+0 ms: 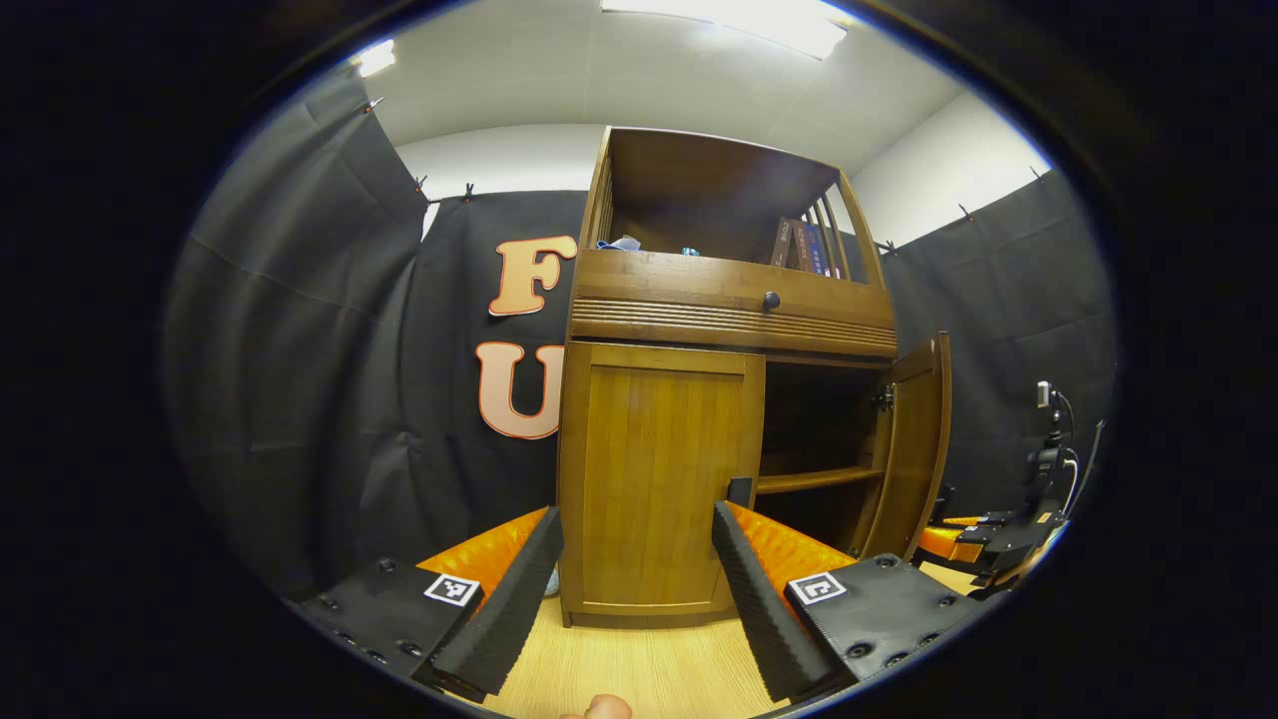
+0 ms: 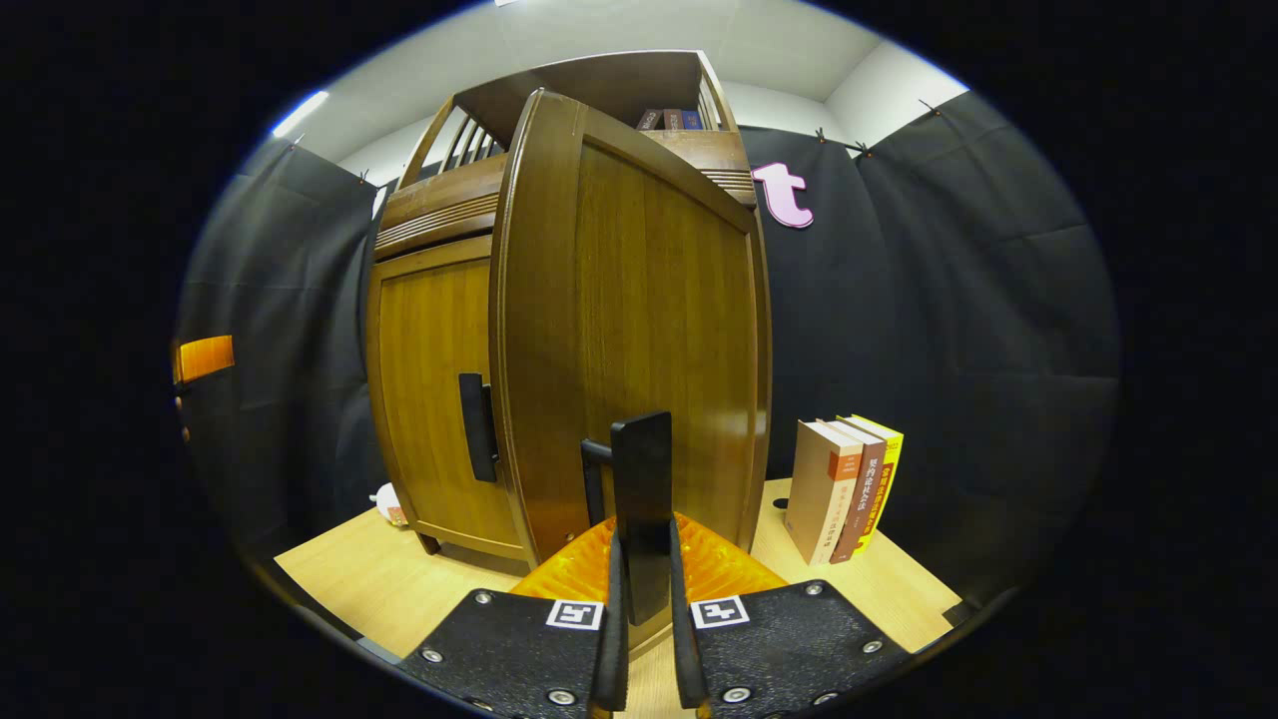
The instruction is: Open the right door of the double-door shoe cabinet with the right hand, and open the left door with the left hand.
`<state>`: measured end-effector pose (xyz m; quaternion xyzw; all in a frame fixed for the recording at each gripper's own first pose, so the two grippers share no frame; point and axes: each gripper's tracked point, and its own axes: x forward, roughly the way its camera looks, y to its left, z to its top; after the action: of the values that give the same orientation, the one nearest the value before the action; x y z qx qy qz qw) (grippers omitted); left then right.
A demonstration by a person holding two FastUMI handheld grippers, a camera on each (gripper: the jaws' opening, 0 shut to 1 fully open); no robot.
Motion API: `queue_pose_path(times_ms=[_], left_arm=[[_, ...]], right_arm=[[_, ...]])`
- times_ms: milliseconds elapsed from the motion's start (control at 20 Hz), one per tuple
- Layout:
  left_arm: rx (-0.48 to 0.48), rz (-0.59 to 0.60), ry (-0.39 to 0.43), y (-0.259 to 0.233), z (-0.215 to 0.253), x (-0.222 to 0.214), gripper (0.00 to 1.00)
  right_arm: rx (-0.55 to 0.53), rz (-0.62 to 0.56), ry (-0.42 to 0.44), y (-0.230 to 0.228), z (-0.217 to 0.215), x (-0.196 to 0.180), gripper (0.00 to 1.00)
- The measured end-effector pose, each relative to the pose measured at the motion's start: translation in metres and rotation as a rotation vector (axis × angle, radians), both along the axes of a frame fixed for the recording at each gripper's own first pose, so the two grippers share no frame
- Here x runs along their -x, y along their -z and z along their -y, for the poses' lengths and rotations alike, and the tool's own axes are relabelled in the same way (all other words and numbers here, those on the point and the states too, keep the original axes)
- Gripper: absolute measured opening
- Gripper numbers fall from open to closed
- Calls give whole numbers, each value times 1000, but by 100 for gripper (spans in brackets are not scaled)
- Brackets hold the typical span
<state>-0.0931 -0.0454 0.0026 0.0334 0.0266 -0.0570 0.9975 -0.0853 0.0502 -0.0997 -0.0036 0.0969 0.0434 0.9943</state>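
The wooden shoe cabinet point(image 1: 729, 300) stands on a light wood table. Its left door point(image 1: 654, 479) is closed, and the dark handle point(image 1: 740, 491) peeks out beside one finger. My left gripper point(image 1: 639, 539) is open just in front of that door, holding nothing. The right door point(image 1: 919, 439) is swung open, showing an inner shelf point(image 1: 814, 481). In the right gripper view, my right gripper point(image 2: 644, 547) is shut on the right door's black handle point(image 2: 641, 479), with the open right door point(image 2: 639, 330) close ahead. The closed left door point(image 2: 439, 399) and its handle point(image 2: 477, 427) lie to its left.
Three books point(image 2: 844, 489) stand upright on the table right of the cabinet. More books point(image 1: 804, 248) sit on the cabinet's top shelf above a drawer knob point(image 1: 771, 300). The right gripper point(image 1: 988, 544) shows by the open door. A stand with cables point(image 1: 1048, 459) is at far right.
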Motion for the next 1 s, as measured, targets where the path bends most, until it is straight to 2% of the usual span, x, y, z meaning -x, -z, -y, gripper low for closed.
queue_pose_path(times_ms=[300,350,400,500,550,600,650,1000], left_arm=[[2,-10,1,5,4,-3,93],[-1,-12,2,5,7,-3,93],[-6,-12,5,6,9,-4,93],[-15,-8,8,5,15,-4,93],[-19,-7,11,4,18,-4,93],[-23,-5,14,4,22,-5,93],[-24,-1,17,3,25,-5,93],[-22,-10,25,12,48,-10,93]], right_arm=[[28,5,57,-3,29,9,14],[28,8,73,-4,36,11,7],[32,10,83,-5,42,13,10],[35,14,103,-6,55,14,7],[38,16,115,-7,62,16,12],[39,16,123,-8,68,18,10],[40,15,121,-8,78,23,3],[19,31,105,-9,107,20,2]])
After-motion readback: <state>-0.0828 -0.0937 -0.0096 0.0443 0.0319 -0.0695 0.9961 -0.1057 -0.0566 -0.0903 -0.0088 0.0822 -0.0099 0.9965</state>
